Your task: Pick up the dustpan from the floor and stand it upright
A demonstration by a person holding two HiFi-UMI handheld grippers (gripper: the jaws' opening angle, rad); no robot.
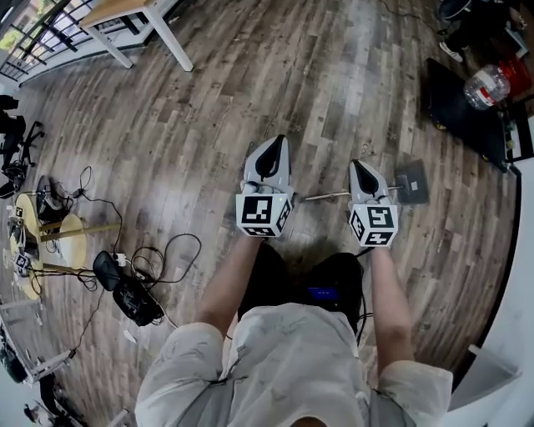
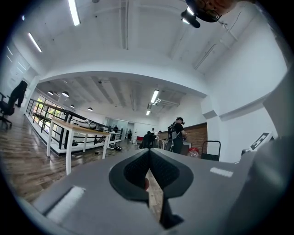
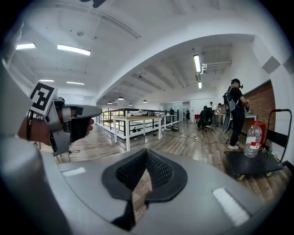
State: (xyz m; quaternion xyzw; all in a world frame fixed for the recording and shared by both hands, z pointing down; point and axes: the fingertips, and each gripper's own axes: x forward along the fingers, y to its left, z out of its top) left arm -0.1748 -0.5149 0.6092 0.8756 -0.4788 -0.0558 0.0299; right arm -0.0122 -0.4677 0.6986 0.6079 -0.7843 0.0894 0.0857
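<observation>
Counting big to small: 1 table [image 1: 125, 8] w/ a wooden top and white legs, far left in the head view. Then 1 flat black cart [image 1: 455, 104] far right, carrying 1 clear water bottle [image 1: 486, 86] w/ a red item [image 1: 517, 75] just beside it. Then 1 dustpan [image 1: 412, 183] and 2 grippers, both mine. The dustpan lies flat on the floor. Its grey pan sits just beyond and to the right of my right gripper [image 1: 360, 167]. Its thin long handle runs left across the boards, passes behind that gripper's tip and ends between the two grippers. Neither gripper is on it. Right gripper and left gripper [image 1: 269, 148] are both held in the air side by side, pointing fwd. Each one's own view shows its jaws pressed together at the tips w/ nothing between them, just floor seen thru the gap lower down. 1 tangle of black cables [image 1: 158, 258] sprawls on the floor to my left. Surface: wood-plank floor [image 1: 250, 83], grey-brown in mixed tones, boards running diagonally in the head view. Room: big open office space, white ceiling w/ long strip lights [image 3: 73, 49]. There's a brick wall [image 3: 271, 105] on the right and black railings [image 3: 106, 118] along one side. 1 person [image 3: 234, 110] stands w/ a backpack near the cart, and a few more ppl are farther back.
</observation>
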